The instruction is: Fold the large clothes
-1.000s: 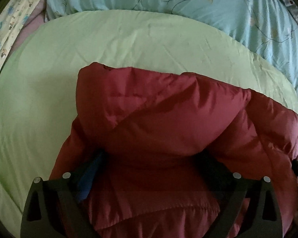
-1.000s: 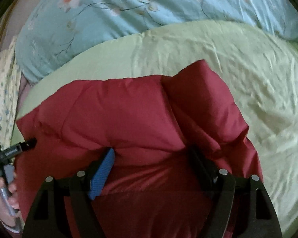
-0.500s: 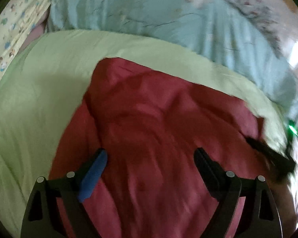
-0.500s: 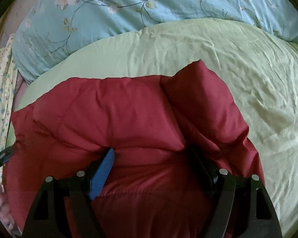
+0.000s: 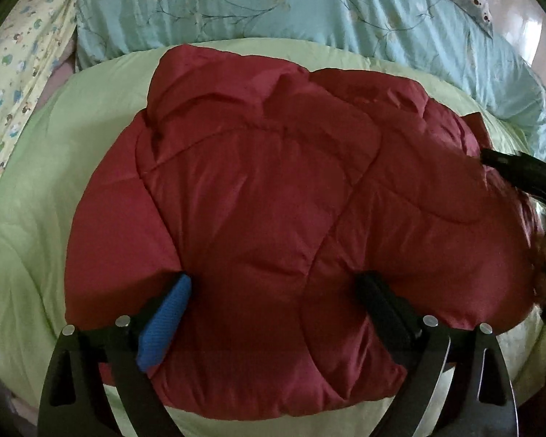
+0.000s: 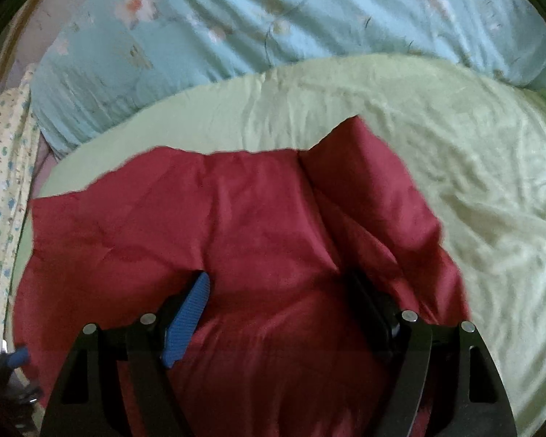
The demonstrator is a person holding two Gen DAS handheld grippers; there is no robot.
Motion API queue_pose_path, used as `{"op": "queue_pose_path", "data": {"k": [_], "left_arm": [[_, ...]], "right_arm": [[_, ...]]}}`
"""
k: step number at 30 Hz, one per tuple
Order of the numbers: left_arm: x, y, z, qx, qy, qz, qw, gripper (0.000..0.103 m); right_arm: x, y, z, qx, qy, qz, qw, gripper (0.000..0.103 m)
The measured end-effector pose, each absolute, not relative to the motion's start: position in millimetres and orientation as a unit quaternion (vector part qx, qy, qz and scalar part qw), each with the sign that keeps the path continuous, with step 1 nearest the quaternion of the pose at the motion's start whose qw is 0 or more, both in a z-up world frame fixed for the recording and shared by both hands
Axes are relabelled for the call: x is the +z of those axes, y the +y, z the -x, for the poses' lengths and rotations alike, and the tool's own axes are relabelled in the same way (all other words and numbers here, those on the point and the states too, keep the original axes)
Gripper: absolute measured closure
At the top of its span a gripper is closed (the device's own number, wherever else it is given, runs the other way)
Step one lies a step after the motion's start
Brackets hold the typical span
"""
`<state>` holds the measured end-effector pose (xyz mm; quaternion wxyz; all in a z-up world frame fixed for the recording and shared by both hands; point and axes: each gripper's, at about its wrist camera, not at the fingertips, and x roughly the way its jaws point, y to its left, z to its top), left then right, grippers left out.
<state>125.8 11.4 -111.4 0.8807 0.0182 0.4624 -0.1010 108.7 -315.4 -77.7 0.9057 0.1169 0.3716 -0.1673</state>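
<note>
Two tools, left tool [image 5: 273, 302] opening, right tool [image 6: 284, 298] wide, seemingly gripping nothing, straddle our red jacket [image 5: 273, 196] to flatten its fold.

Red jacket [image 5: 273, 200] bulges between opening left claw [image 5: 273, 302], perhaps touching.

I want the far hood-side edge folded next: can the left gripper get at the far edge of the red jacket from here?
Probably yes: the left gripper, jaws opening, sits over the red padded jacket, and nothing lies on the jacket up to its far edge.
</note>
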Motion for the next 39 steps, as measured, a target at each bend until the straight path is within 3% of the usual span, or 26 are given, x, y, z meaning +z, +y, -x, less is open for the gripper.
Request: {"op": "queue_pose_path", "data": {"k": [5,10,18,28,39], "left_arm": [[-111,18,-115,-0.102,0.453,-0.019,0.886,0.007],[-113,20,-109,-0.101,0.446,-0.021,0.889,0.007],[-121,24,-107,-0.099,0.435,-0.037,0.894,0.003],[-126,24,-106,-0.093,0.429,-0.044,0.897,0.000],[-97,29,-69,-0.076,0.425,-0.053,0.900,0.003]], "right_arm": [[-62,-254,-43,-0.114,0.338,-0.083,0.931,0.023],[-90,-208,-24,-0.118,0.369,-0.005,0.922,0.023],[-121,-232,-48,-0.153,0.388,-0.004,0.909,0.015],[-124,-226,-42,-0.157,0.381,0.006,0.911,0.015],[-121,-226,-39,-0.154,0.375,0.005,0.914,0.015]]}}
